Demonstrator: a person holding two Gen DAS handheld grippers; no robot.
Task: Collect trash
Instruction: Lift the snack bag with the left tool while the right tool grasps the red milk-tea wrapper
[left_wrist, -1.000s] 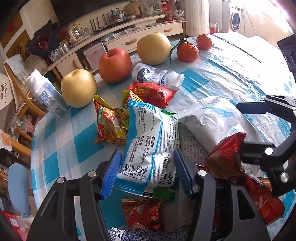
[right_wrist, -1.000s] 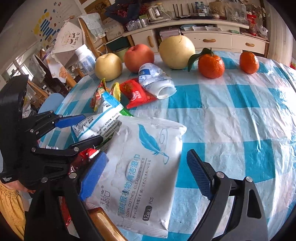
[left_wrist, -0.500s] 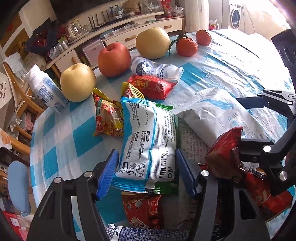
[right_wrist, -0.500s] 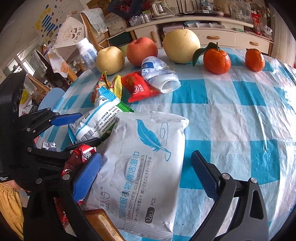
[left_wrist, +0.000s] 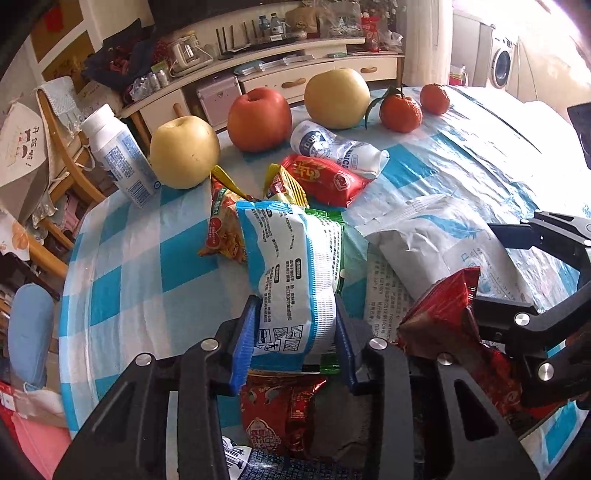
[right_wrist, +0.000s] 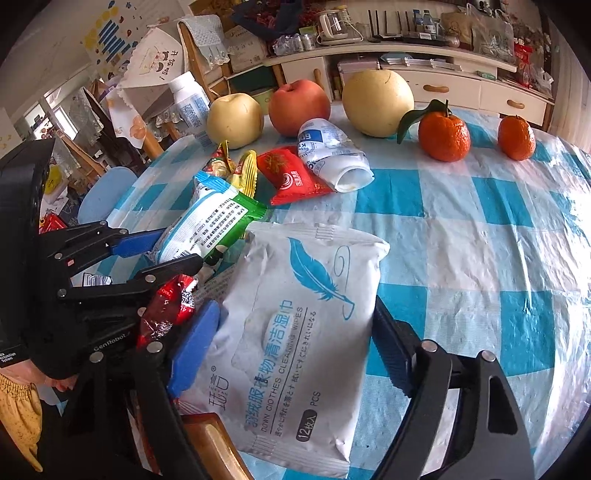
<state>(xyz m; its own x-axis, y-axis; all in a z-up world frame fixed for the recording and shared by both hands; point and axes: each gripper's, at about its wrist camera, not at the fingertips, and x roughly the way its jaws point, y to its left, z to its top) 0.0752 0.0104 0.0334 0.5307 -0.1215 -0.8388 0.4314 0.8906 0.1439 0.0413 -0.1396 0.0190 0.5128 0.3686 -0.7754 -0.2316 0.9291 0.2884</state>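
A: What could you read on the white pack (right_wrist: 295, 332)?
B: "DOWN CLOTHES CLEANING WIPES", "PCS", and a blue feather. It lay between the right gripper (right_wrist: 291, 354) fingers, which were closing, both pads at its edges.
A: And the left gripper (left_wrist: 295, 339)?
B: Closing too, already pinching the blue-and-white snack bag (left_wrist: 295, 273) (barcode side up). Beyond its fingers sat a red packet (left_wrist: 325, 179) and a crushed bottle (left_wrist: 338, 149).
A: The surface?
B: A blue-checked tablecloth (right_wrist: 480, 229) with fruit along its far edge; cluttered shelves (right_wrist: 443, 55) behind.
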